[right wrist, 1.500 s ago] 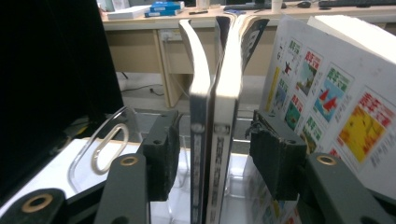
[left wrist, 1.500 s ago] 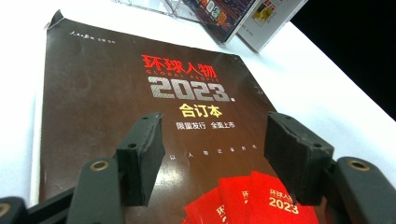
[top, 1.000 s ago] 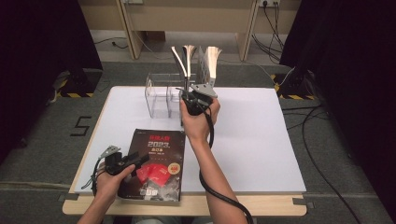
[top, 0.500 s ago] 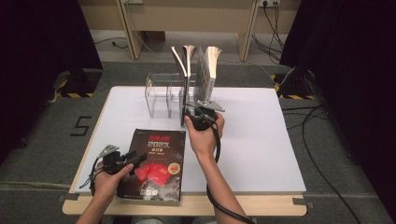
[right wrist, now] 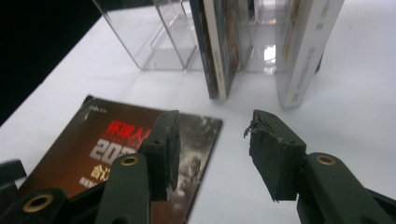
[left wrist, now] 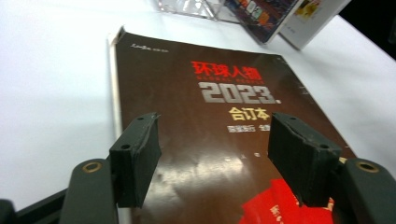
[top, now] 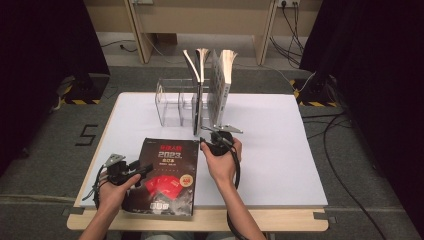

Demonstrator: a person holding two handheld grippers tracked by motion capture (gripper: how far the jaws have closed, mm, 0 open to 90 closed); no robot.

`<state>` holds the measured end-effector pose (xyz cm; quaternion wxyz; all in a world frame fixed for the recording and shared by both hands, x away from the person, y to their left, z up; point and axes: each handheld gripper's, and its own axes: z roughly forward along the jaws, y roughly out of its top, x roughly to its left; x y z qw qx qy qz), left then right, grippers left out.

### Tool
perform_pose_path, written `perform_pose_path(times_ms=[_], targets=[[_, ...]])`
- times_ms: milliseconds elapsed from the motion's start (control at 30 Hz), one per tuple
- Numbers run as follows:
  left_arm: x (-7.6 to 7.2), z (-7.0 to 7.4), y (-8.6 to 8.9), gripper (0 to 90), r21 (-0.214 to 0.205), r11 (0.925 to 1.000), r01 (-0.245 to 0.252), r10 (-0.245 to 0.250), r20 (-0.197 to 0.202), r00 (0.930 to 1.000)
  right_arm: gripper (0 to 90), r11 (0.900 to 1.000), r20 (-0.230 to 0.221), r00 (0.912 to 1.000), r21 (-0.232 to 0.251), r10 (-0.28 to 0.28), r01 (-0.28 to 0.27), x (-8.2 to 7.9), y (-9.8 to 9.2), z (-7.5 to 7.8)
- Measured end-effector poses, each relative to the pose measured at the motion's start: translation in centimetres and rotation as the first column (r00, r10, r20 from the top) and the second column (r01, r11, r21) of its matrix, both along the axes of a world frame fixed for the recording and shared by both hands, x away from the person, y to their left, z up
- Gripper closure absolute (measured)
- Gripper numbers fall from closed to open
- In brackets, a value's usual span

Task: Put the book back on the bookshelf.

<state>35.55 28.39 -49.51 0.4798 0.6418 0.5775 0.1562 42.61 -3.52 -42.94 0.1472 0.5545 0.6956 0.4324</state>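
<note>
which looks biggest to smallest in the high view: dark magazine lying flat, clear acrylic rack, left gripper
1. dark magazine, the widest patch on the table.
2. clear acrylic rack, though it stands farther from the camera, so it may be closer in true size than it looks.
3. left gripper, clearly smallest.

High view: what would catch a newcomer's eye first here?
The dark book with a red patch on its cover lies flat at the near edge of the white table, the left gripper over its left side with jaws open. Behind it, two books stand upright in a clear rack, pages fanned at the top. The right gripper hovers open between them.
</note>
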Motion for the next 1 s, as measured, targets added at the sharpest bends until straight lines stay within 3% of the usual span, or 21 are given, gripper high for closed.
perform_pose_path(times_ms=[200, 333, 433, 700, 1000], targets=[[0.2, -0.3, 0.9, 33.0, 0.022, 0.999, -0.038, 0.039, -0.044, 0.9983, 54.0, 0.999, -0.082, 0.9956, 0.003, 0.045, -0.044, -0.6, 0.4, -1.4], [0.3, -0.7, 1.3, 33.5, 0.029, 0.9981, -0.055, 0.057, -0.078, 0.9953, 54.0, 0.9959, -0.178, 0.9799, 0.016, 0.09, -0.089, -0.8, 1.0, -2.4], [0.4, -0.8, 1.6, 34.5, 0.022, 0.9979, -0.06, 0.062, -0.091, 0.9939, 53.9, 0.9933, -0.216, 0.9697, 0.037, 0.115, -0.109, -0.9, 1.5, -3.3], [0.5, -0.9, 1.7, 35.8, 0.007, 0.998, -0.062, 0.063, -0.098, 0.9932, 53.9, 0.9909, -0.274, 0.9523, 0.048, 0.134, -0.126, -0.8, 2.3, -4.3], [0.4, -0.9, 1.6, 37.1, 0.0, 0.9983, -0.058, 0.057, -0.106, 0.9927, 53.8, 0.9876, -0.305, 0.9395, 0.026, 0.156, -0.155, -0.7, 3.1, -5.1]])
